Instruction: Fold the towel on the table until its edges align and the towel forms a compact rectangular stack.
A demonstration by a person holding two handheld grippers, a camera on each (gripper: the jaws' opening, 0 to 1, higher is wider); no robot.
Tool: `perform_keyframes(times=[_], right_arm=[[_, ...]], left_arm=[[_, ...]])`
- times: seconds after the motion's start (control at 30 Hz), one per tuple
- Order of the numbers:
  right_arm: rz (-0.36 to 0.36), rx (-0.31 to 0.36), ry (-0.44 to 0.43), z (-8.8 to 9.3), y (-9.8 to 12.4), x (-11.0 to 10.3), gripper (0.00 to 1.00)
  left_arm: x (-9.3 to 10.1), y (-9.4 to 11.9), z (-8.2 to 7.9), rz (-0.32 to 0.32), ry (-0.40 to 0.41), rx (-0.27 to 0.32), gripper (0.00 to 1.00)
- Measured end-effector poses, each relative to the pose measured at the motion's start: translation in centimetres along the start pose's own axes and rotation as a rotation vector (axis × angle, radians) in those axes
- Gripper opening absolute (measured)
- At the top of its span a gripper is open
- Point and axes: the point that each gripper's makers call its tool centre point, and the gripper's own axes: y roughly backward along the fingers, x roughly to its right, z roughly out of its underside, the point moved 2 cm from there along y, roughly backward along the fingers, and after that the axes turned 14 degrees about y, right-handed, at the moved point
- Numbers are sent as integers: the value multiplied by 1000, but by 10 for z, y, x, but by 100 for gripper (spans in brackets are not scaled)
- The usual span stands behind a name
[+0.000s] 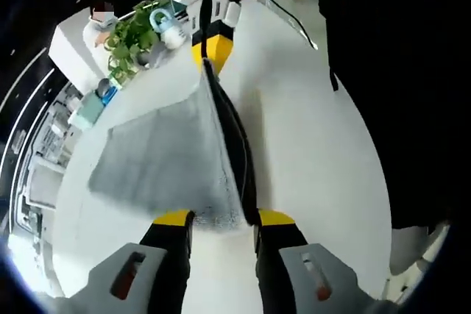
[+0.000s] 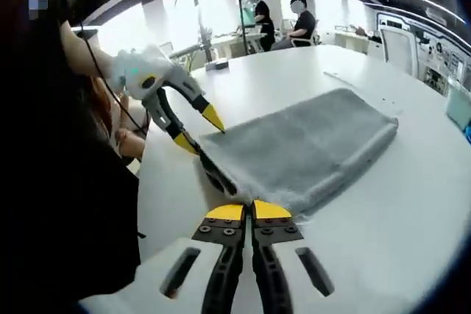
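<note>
The grey towel (image 2: 305, 148) lies on the white table (image 2: 412, 233), already doubled, with one long edge lifted off the surface. The right gripper (image 2: 252, 212) has its jaws pinched together on the near corner of that edge. The left gripper (image 1: 221, 220) has its jaws apart with the raised edge running between them, and in the right gripper view its yellow tips meet the other corner; I cannot tell whether it actually grips the cloth. To fold well, both corners should travel together at the same height, keeping the edge taut, then land squarely on the far edge. A plant (image 1: 131, 34) and bottles stand at the table's far side.
</note>
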Motion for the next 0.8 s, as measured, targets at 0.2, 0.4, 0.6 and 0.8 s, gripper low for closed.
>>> perform_keyframes(times=[0.2, 0.4, 0.6, 0.8], right_arm=[[-6, 10, -61, 5, 0, 1, 0], [-19, 51, -197, 5, 0, 3, 0], [-63, 139, -545, 10, -3, 14, 0], [-36, 210, -725, 9, -5, 26, 0]], left_arm=[[-1, 1, 2, -18, 14, -13, 17], [-11, 5, -1, 24, 208, 6, 7], [-17, 2, -2, 82, 328, 34, 9], [-9, -2, 0, 113, 268, 36, 21]])
